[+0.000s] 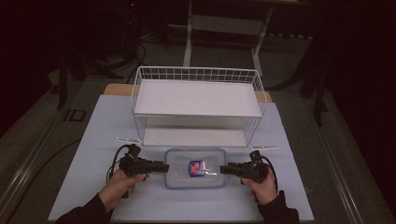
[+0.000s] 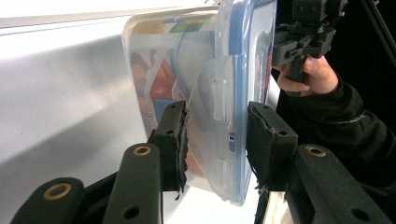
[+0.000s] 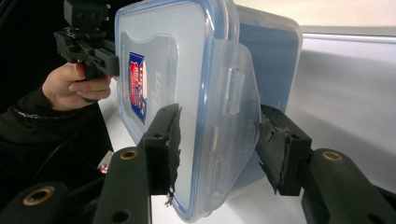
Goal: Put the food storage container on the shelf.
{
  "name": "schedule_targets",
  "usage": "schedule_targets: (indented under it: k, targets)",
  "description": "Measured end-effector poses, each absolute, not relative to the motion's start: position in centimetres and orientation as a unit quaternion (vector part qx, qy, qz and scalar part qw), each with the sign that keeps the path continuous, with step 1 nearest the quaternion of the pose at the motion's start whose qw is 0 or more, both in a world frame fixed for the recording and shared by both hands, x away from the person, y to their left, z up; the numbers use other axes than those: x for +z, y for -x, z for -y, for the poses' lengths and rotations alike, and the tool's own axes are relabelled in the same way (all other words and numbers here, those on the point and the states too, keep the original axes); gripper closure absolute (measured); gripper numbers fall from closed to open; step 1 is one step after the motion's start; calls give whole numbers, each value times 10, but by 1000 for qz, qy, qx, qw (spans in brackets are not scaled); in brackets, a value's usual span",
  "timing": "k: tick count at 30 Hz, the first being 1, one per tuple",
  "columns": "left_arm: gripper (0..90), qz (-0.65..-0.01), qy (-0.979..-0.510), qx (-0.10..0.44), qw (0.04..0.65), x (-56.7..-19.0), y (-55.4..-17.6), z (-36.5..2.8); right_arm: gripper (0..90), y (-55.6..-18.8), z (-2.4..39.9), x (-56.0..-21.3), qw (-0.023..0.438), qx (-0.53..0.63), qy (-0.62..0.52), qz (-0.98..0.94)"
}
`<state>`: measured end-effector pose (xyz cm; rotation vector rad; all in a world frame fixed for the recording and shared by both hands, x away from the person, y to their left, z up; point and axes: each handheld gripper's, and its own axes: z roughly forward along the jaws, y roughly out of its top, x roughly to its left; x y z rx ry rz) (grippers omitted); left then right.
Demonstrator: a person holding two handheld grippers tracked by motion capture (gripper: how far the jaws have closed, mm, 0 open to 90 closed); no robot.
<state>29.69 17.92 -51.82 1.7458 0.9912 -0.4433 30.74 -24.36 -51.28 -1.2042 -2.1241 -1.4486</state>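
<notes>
Two ends of the lidded box (image 1: 196, 170) are bracketed. It sits mid-bench by the front edge. My left tongs (image 1: 164, 166) are clamped on its end over the side clasp (image 2: 215, 100). My right tongs (image 1: 223, 169) straddle the opposite end, though I cannot tell whether those pads press yet. An uneven squeeze could slew the box, or pop a clasp open (the plastic looks slick). The wire shelf rack (image 1: 196, 74) stands close behind toward the bench's (image 1: 116, 200) back edge, so a forward shove would strike it.
</notes>
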Motion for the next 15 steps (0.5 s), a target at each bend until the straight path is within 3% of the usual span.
schedule_targets:
  k: [15]
  targets:
    - [591, -415, -725, -154, 527, -506, -301, -172, 520, -311, 247, -501, 128, -509, 411, 745]
